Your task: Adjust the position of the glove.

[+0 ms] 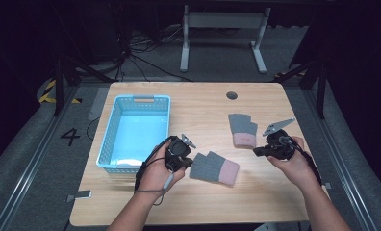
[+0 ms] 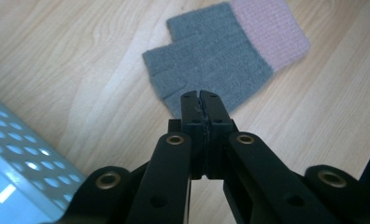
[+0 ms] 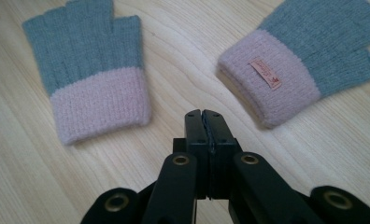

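Clenched fingers on the left gripper meet pad to pad with nothing between them, seen plainly in the left gripper view. Just beyond their tips lies the near glove, grey with a pink cuff, flat on the bench; the fingers cover part of its near grey edge, so whether they touch the knit cannot be told. A corner of the blue basket shows at the lower left of that view, cut off by the frame.

On the right gripper the fingers are likewise clenched on nothing. They hang over bare wood between the two gloves, clear of both. In that view the far glove shows a small tag on its pink cuff, its lettering too small to read, and its grey end runs out of the frame at the right.

From the high view, the near glove lies at the middle of the bench, just right of the left gripper; the far glove sits farther back and to the right, near the right gripper. The blue basket stands at the left. Both grippers are dark and small there, partly wrapped by the person's hands, so their fingers are hard to make out.
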`<state>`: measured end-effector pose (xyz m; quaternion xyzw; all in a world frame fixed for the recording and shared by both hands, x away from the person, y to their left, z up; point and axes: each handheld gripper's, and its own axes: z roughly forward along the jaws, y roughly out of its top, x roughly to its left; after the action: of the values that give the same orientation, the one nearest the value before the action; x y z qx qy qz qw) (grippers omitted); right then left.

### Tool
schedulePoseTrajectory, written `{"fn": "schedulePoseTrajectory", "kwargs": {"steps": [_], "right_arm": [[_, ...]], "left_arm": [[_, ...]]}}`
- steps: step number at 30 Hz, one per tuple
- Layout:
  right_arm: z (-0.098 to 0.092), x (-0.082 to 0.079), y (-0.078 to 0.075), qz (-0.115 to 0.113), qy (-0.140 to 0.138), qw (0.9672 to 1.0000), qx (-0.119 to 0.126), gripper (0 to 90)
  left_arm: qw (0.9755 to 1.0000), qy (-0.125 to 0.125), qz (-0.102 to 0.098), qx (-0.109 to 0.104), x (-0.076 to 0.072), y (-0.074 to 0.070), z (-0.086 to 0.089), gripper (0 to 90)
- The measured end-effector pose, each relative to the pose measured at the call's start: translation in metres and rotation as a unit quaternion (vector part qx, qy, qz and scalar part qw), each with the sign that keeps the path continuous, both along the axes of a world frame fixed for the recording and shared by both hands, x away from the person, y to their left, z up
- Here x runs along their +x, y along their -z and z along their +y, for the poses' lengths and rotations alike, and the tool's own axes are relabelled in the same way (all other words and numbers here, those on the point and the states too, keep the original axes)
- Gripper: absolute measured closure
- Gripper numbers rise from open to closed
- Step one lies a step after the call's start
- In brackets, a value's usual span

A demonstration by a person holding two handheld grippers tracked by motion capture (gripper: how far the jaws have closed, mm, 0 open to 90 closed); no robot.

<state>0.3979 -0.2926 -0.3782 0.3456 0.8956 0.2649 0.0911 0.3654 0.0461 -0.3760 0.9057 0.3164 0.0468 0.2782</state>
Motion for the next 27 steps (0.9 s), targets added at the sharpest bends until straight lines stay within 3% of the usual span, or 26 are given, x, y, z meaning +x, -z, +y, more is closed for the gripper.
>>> {"fn": "schedulePoseTrajectory", "kwargs": {"steps": [14,22,27], "right_arm": [[0.014,-0.014,-0.004,0.005,-0.037,0.9992,0.014,90.0],[0.037,-0.028,0.001,0.010,-0.078,0.9966,0.023,90.0],[0.053,-0.034,0.007,0.020,-0.102,0.9944,0.017,90.0]], "left_arm": [[0.9996,0.008,0.024,-0.009,0.004,-0.003,-0.005,90.0],[0.9993,0.018,0.034,-0.005,0.008,0.004,-0.015,89.9],[0.9991,0.023,0.037,0.000,0.010,0.008,-0.019,89.9]]}}
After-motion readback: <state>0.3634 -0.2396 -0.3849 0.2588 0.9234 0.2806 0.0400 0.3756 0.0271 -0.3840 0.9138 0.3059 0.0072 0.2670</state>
